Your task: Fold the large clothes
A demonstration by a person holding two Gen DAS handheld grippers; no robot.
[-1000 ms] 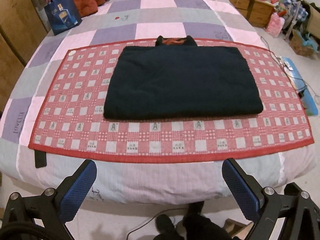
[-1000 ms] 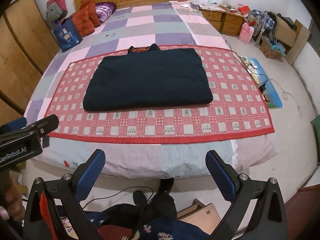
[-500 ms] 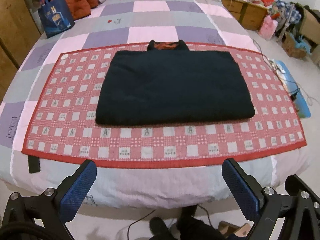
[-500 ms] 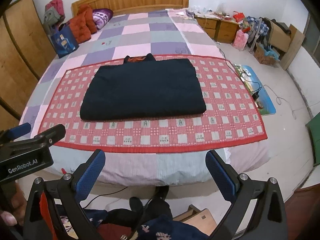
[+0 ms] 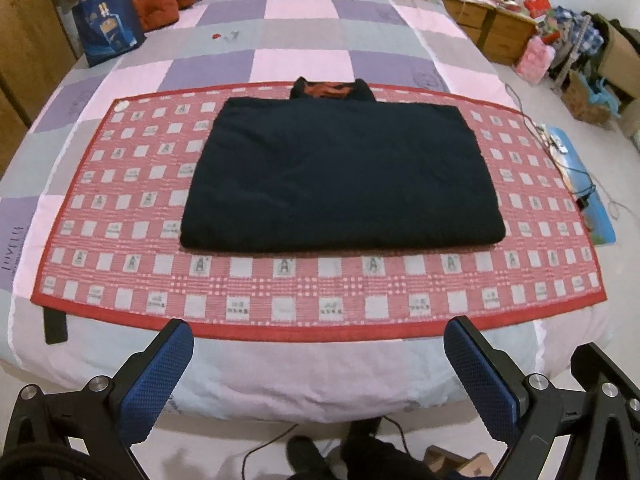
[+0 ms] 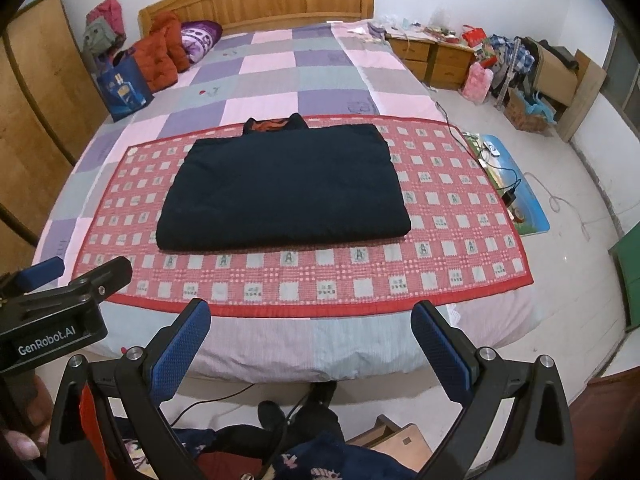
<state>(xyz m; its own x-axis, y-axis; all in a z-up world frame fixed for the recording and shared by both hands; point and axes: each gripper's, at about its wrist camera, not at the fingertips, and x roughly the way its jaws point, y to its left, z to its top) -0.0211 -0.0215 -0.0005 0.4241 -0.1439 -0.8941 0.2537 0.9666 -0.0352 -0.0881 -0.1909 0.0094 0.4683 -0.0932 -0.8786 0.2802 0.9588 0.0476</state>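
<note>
A dark navy garment [image 5: 340, 176] lies folded into a flat rectangle on a red checked mat [image 5: 320, 288] on the bed, its collar with an orange lining at the far edge. It also shows in the right wrist view [image 6: 284, 192], on the same mat [image 6: 320, 288]. My left gripper [image 5: 320, 344] is open and empty, in front of the bed's near edge, well short of the garment. My right gripper [image 6: 312, 332] is open and empty, also off the bed's near edge. The left gripper's body [image 6: 60, 312] shows at the left of the right wrist view.
The bed [image 6: 280, 72] has a pink, purple and grey checked cover. A blue bag [image 6: 124, 88] and red cushions [image 6: 164, 52] sit at the far left. Wooden nightstands [image 6: 432, 56], boxes and clutter stand right. Cables and a blue mat [image 6: 516, 196] lie on the floor.
Both grippers have risen and drawn back a little from the bed, so the views look down on it more. The garment has not moved. Both stay open.
</note>
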